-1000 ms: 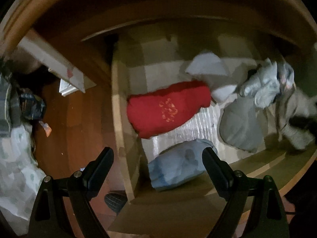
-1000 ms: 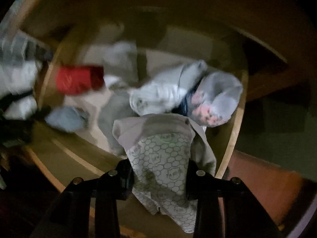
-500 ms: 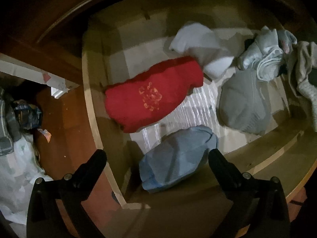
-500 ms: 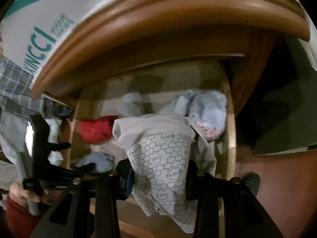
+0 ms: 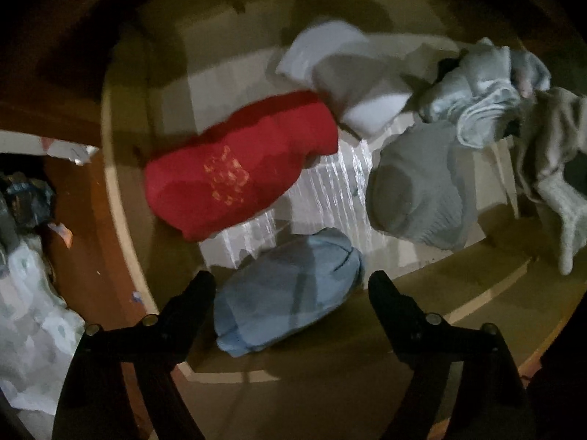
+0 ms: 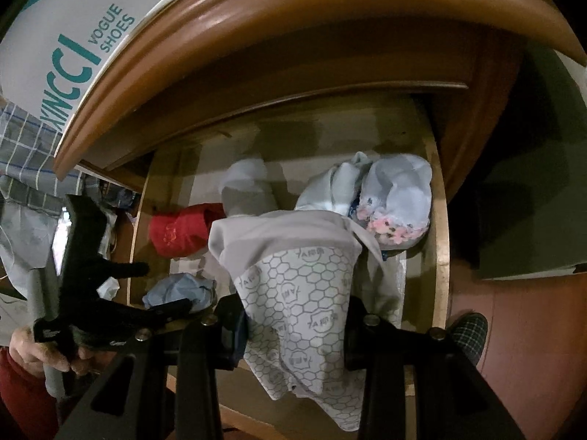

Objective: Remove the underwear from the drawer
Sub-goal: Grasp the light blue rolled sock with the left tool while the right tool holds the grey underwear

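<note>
Dim room, open wooden drawer (image 5: 121, 198): left tool (image 5: 291, 286) closing over the blue underwear roll (image 5: 290, 289) lying along the front edge; right tool (image 6: 293, 315) clamps hexagon-print underwear (image 6: 301, 304), hanging lengthwise.

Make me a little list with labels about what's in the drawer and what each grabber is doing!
drawer: open, wooden
inside: red bundle, light blue bundle, grey bundle, white piece
left gripper: above the light blue bundle, jaws closing, not pressing it
right gripper: shut on honeycomb-print underwear
</note>
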### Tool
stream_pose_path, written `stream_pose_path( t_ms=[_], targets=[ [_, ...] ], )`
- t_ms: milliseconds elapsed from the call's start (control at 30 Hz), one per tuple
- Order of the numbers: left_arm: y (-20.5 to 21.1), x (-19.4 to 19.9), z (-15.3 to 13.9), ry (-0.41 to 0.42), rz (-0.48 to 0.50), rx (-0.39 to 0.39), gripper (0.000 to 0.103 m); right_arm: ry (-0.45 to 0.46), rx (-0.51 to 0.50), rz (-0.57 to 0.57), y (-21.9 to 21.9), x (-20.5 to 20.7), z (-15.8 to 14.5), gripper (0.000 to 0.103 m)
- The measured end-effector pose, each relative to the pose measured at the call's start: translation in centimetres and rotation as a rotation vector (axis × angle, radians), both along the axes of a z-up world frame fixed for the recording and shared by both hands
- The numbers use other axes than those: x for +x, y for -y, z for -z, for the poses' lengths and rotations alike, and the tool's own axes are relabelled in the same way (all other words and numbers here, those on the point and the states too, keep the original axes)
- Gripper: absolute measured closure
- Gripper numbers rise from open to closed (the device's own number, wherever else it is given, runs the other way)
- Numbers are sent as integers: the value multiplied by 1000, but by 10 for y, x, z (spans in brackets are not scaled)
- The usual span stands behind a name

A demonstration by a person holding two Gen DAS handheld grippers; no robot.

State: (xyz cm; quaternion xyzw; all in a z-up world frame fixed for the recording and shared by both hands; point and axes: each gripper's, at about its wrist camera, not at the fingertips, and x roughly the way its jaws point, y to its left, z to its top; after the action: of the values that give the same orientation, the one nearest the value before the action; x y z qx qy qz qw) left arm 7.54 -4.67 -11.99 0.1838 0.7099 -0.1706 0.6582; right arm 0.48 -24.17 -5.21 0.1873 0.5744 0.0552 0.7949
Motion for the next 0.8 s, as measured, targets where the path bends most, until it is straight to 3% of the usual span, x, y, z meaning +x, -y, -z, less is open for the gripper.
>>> stream_pose_path(
  t_ms=[233, 400, 600, 800],
  targets=[
    [-1, 9, 19, -98, -52, 8, 23, 7, -19, 14, 8, -3, -4, 66],
    [-6, 13, 28, -146, -106, 28, 34, 9, -12, 28, 12, -5, -5, 66],
    [-14, 8, 23, -98, -150, -2, 60, 9, -3, 15, 10, -6, -6, 66],
    [-20, 2, 0, -36, -206, -60, 65, 11, -11, 14, 12, -7, -7, 66]
  ],
)
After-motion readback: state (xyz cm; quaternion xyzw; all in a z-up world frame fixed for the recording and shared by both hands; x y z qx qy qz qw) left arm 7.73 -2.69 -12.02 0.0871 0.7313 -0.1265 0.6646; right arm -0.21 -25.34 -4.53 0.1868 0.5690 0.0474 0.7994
